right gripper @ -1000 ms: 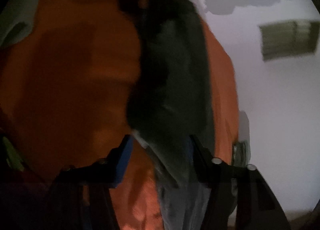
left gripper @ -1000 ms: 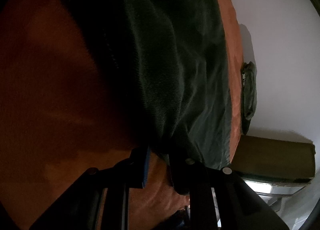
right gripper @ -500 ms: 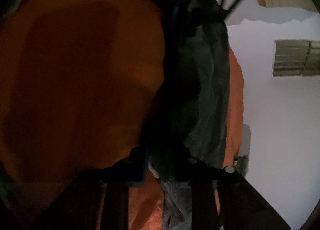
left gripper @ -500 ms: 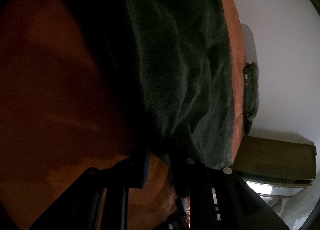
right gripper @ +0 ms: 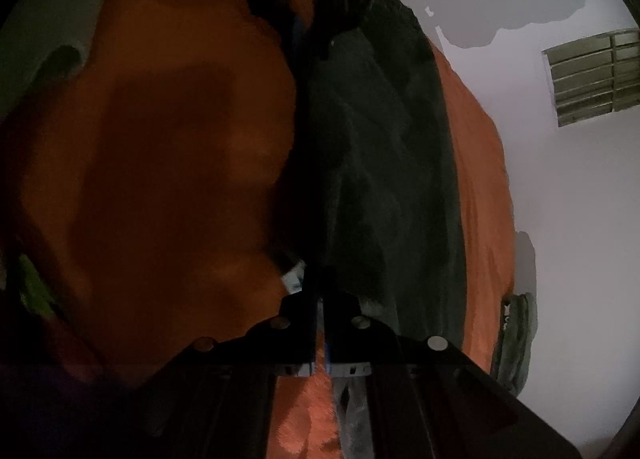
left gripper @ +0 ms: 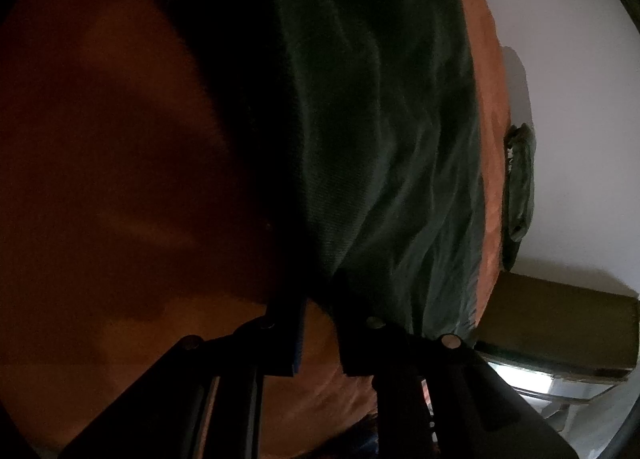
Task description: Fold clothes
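- While the dark garment [left gripper: 380, 139] lies stretched over the orange bed [left gripper: 112, 163], both tools grip it at opposite ends, so the cloth hangs taut between them.
- Left hand-held gripper [left gripper: 320, 299]: fingers stand narrowly apart with the near edge of cloth bunched between them; judged to be holding the garment.
- Right hand-held gripper [right gripper: 320, 299]: fingers pressed almost together on a thin edge of garment [right gripper: 380, 179]; a pale tag [right gripper: 294, 279] shows just beside the left finger.
- Left tool is visible at the top of the right view, on the far end of the cloth.
- Step in hand, as judged: carrying or laying a held edge for a fold. To do it well, keep both grips level, hold the tension even, lower the edge square onto the bed and let go only once the cloth lies flat.
- Risk: the dim light hides the seams, so alignment is hard to confirm.
- Against one second ago: the right fingers stood wide around the cloth and now are nearly closed; that view was blurred and now is steady.
- Left view is nearly unchanged; only the creases differ.
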